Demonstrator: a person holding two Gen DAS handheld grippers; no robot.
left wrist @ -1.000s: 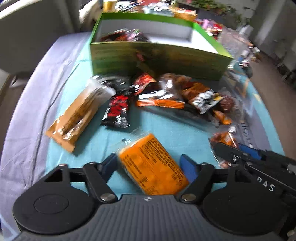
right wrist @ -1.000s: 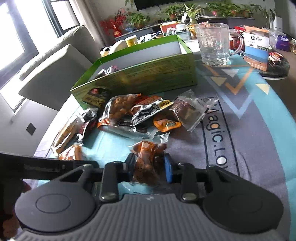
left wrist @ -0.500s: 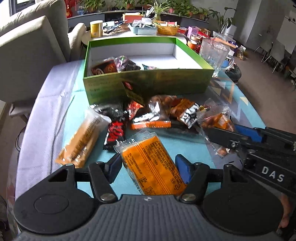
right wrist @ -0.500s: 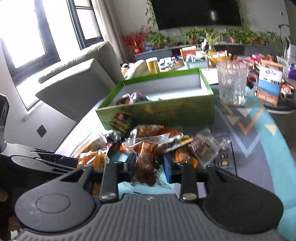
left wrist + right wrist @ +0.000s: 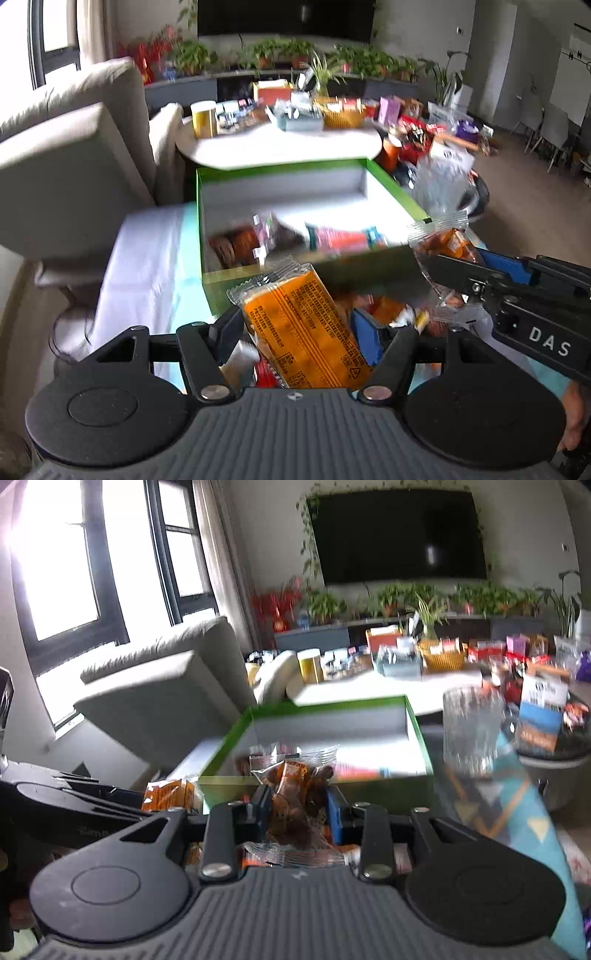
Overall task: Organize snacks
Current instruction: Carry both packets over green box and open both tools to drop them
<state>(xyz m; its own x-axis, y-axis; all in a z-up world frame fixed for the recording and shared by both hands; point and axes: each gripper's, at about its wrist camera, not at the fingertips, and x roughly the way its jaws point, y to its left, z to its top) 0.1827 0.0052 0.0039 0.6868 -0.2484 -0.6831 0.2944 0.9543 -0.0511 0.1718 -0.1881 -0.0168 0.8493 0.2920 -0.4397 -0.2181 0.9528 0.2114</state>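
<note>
I have my left gripper (image 5: 295, 328) closed across the width of an orange packet (image 5: 306, 332), jaws fairly wide because the packet is broad and flat, and my right gripper (image 5: 297, 806) pinched narrower on a clear bag of brown snacks (image 5: 295, 797), which is bunched and soft. Both loads hang clear of the bench (image 5: 147, 251), just short of the near wall of the green box (image 5: 399, 195), which I judge to be where they go. The box is open-topped; a few packets (image 5: 280, 236) lie along its near side, while the far half looks bare, so there is room to drop both side by side. What I have to clear is the near rim. The two grippers sit close together, the right one just beside the left in the left view, so I would keep them apart on entry. A glass mug (image 5: 474, 731) stands just right of the box's right wall, and loose packets (image 5: 388, 306) lie below the grippers on the near side.
</note>
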